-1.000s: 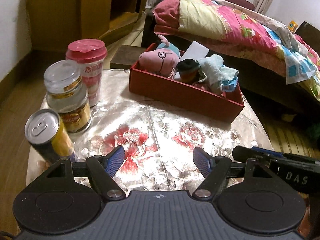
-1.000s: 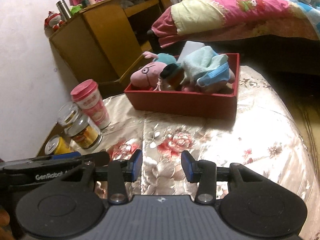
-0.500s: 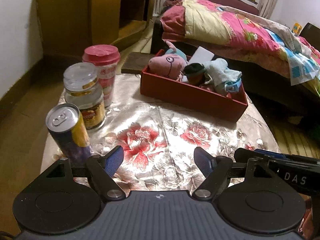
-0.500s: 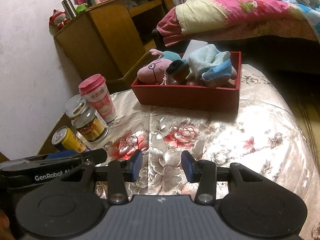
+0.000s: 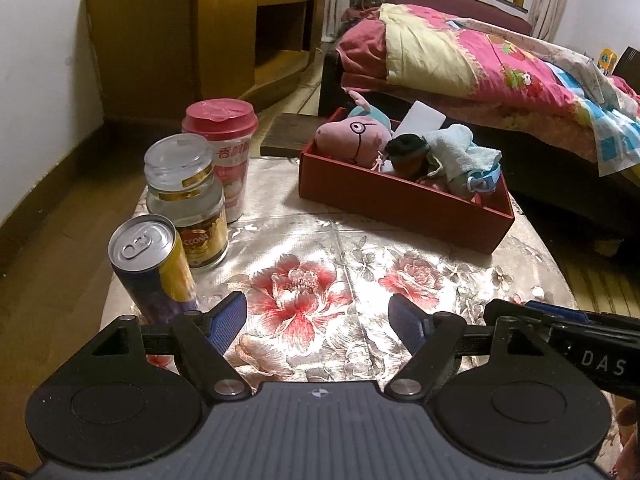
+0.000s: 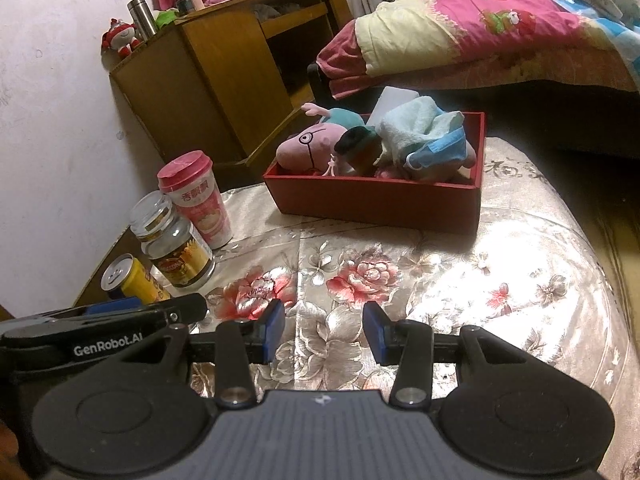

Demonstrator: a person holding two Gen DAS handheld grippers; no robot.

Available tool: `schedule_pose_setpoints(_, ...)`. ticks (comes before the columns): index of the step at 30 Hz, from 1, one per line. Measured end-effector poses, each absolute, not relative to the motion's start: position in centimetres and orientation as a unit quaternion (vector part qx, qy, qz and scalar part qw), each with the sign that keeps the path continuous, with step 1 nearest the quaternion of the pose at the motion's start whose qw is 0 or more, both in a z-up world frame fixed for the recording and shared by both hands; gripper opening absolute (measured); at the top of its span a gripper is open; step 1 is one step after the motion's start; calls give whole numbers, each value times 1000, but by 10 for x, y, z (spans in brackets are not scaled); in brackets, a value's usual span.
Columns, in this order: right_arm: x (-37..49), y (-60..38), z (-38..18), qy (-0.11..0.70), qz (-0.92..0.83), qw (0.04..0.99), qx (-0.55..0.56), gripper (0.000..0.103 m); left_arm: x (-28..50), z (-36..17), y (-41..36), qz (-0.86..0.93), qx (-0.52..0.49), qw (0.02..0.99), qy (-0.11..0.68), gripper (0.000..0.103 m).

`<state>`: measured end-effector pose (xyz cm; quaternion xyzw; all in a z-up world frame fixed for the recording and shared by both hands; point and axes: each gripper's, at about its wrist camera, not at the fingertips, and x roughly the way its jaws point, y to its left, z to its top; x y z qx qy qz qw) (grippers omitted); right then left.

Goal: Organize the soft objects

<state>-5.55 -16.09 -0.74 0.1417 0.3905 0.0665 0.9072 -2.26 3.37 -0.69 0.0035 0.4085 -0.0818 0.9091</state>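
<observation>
Both of my grippers, left gripper (image 5: 318, 316) and right gripper (image 6: 324, 330), hang spread and empty above the floral tablecloth (image 5: 320, 248). Soft items, namely the pink pig plush (image 5: 352, 140), pale blue cloth (image 5: 460, 150) and face mask (image 5: 482, 178), lie heaped in the red box (image 5: 400, 204). Risk: a careless left sweep could topple the can (image 5: 150, 260), glass jar (image 5: 186, 200) or pink-lidded cup (image 5: 222, 148) standing close together; the heap may spill over the box's rim.

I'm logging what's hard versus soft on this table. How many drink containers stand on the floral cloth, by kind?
Yellow metal can: 1
Clear glass jar with clear lid: 1
Pink paper cup with red lid: 1
Total: 3
</observation>
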Motion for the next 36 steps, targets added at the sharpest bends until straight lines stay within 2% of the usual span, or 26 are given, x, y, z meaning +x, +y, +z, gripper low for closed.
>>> schedule_pose_setpoints(8,-55,-160,-6,383,67,911,139,21,-24,-8,32,-74,9,912,403,80)
schedule_pose_setpoints(36,-54,-154,-10,375,53,918,118,22,-29,-13,21,-70,15,914,400,78)
